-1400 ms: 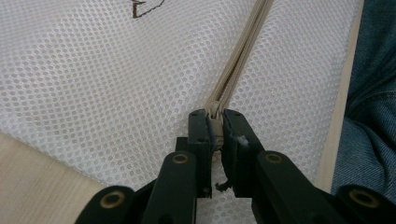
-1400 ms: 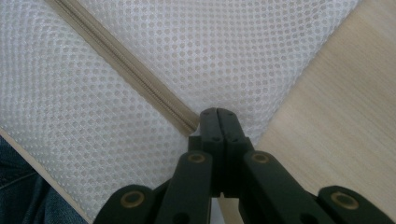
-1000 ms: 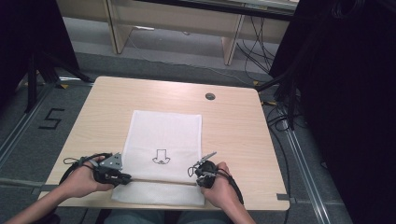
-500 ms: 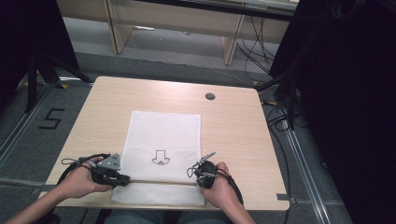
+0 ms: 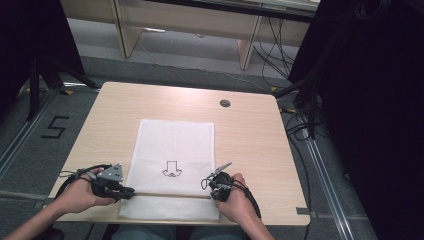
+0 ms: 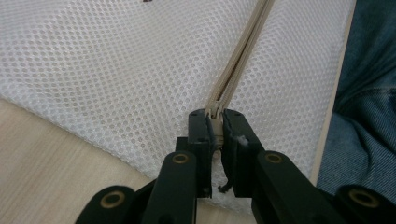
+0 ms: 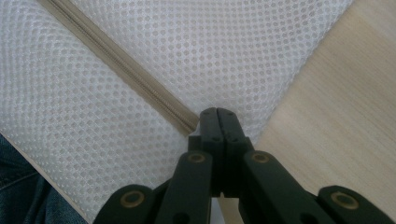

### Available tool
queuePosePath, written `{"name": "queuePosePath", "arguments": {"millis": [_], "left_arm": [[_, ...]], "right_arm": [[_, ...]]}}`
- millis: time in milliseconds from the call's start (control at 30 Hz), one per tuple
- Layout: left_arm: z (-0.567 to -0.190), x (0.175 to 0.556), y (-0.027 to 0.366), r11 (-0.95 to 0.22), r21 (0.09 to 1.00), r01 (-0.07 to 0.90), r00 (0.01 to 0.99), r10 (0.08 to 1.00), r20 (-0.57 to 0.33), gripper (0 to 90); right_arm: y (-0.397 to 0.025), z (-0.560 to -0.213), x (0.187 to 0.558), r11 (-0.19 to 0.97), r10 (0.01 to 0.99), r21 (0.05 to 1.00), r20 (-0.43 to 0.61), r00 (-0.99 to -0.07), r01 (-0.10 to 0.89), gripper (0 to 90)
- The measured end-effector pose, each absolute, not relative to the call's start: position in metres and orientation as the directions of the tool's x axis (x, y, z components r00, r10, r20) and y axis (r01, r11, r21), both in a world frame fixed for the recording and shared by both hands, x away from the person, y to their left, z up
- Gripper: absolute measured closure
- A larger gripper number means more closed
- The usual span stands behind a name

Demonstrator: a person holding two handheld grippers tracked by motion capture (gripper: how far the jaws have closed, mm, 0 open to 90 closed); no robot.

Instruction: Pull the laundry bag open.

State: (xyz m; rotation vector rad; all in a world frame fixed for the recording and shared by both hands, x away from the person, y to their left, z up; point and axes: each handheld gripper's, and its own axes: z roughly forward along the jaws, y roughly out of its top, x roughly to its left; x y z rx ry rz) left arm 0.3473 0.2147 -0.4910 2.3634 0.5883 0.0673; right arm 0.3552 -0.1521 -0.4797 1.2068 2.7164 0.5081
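A: Setting: a pale wood counter [image 5: 250, 135] with a round cable port [image 5: 225, 103], grey floor and dark stands behind. Item entered?

B: One white mesh bag [image 5: 172, 145], laid flat at the near middle of the counter, its near edge at the counter's front edge. A small black printed mark [image 5: 171, 169] is noted at its centre.

A: Handling qualities?

B: Judged light, soft and limp; no stiffness is expected except along the beige zipper [image 5: 165, 195]. The open mesh is judged easy to snag and to bunch under a pull.

A: Recommended hold?

B: The zipper ends, where the tape gives firmer purchase than the mesh.

A: Present hold?

B: The left claw [image 6: 217, 122] is clenched on the zipper's end piece at the bag's left edge. The right claw [image 7: 217, 115] is pressed closed at the zipper's other end; whether tape or mesh is pinched there cannot be told.

A: Orientation?

B: The bag's long axis is run from the near edge away from the person. The zipper is laid crosswise, left to right, near the front end.
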Motion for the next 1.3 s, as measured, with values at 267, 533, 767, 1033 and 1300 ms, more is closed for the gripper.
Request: {"name": "queuePosePath", "arguments": {"millis": [267,533,767,1033,1300], "left_arm": [[-0.491,0.347,0.217,-0.660,0.635,0.402,0.892,0.440,-0.107,81.6],[-0.490,0.347,0.222,-0.656,0.642,0.397,0.888,0.452,-0.087,81.6],[-0.490,0.345,0.222,-0.643,0.647,0.410,0.881,0.463,-0.099,81.6],[-0.490,0.347,0.223,-0.647,0.645,0.408,0.883,0.459,-0.098,81.6],[-0.489,0.348,0.224,-0.650,0.646,0.400,0.885,0.457,-0.088,81.6]], "right_arm": [[-0.152,-0.479,0.354,0.615,0.749,0.349,0.021,-0.662,0.707,90.0],[-0.152,-0.479,0.354,0.624,0.741,0.353,0.017,-0.672,0.697,90.0],[-0.152,-0.479,0.355,0.624,0.741,0.352,0.017,-0.671,0.698,90.0],[-0.152,-0.479,0.355,0.621,0.743,0.352,0.022,-0.669,0.701,90.0],[-0.152,-0.480,0.356,0.619,0.742,0.341,0.039,-0.669,0.707,90.0]]}}
